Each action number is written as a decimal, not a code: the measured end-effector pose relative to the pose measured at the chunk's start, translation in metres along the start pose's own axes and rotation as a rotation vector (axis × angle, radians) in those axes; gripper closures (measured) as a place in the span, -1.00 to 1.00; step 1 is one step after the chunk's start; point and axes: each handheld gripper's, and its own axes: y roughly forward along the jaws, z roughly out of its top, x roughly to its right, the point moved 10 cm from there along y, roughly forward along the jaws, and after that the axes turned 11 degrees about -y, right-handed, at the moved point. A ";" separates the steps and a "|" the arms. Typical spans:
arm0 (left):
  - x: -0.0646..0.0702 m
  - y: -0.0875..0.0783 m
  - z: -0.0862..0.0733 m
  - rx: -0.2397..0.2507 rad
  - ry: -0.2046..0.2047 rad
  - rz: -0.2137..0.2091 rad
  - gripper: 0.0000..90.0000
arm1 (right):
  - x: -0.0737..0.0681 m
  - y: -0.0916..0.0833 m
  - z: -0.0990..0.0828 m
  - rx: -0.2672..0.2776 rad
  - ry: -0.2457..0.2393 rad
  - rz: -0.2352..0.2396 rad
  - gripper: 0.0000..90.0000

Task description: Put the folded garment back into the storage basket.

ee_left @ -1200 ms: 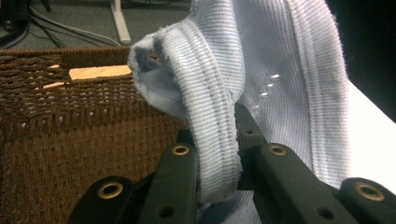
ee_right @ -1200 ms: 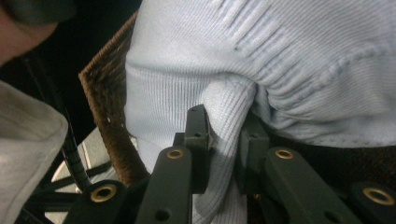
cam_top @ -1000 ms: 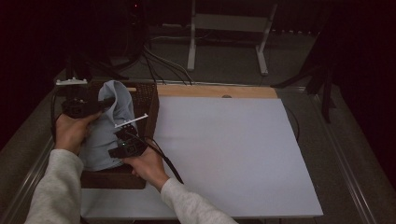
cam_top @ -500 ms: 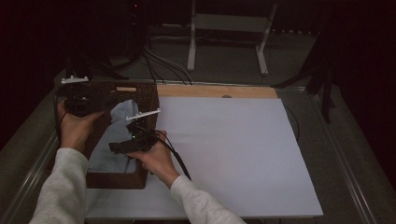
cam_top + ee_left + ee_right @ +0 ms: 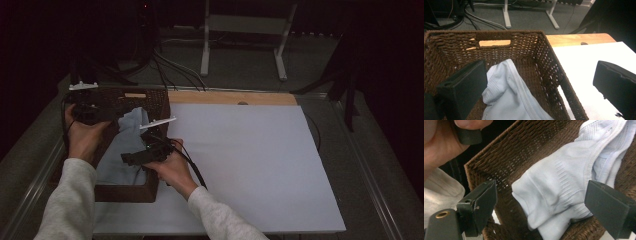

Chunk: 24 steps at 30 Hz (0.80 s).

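Right gripper point(image 5: 134, 159) sits over the near end of the wicker basket point(image 5: 127, 192); its jaws have just been opening and stand apart, nothing clamped. The light blue garment point(image 5: 559, 185) lies loose inside the basket, beneath them. Left gripper point(image 5: 87, 112), at the basket's far-left corner, likewise has just been opening, jaws wide and empty. Judgement: lift both straight up, clear of the cloth, so no fold snags. The left gripper view reveals the basket's handle slot point(image 5: 494, 43), which the right gripper view lacks.
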 end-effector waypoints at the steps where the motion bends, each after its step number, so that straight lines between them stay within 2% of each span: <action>1: 0.001 0.000 0.000 -0.002 0.000 -0.010 -0.99 | 0.001 -0.001 0.000 -0.002 -0.004 -0.004 -0.75; 18: 0.025 0.004 -0.010 -0.007 0.044 -0.074 -1.00 | 0.018 -0.020 -0.006 0.006 -0.016 -0.037 -0.76; 24: 0.033 0.005 -0.017 -0.002 0.062 -0.094 -1.00 | 0.025 -0.029 -0.009 0.009 -0.038 -0.050 -0.76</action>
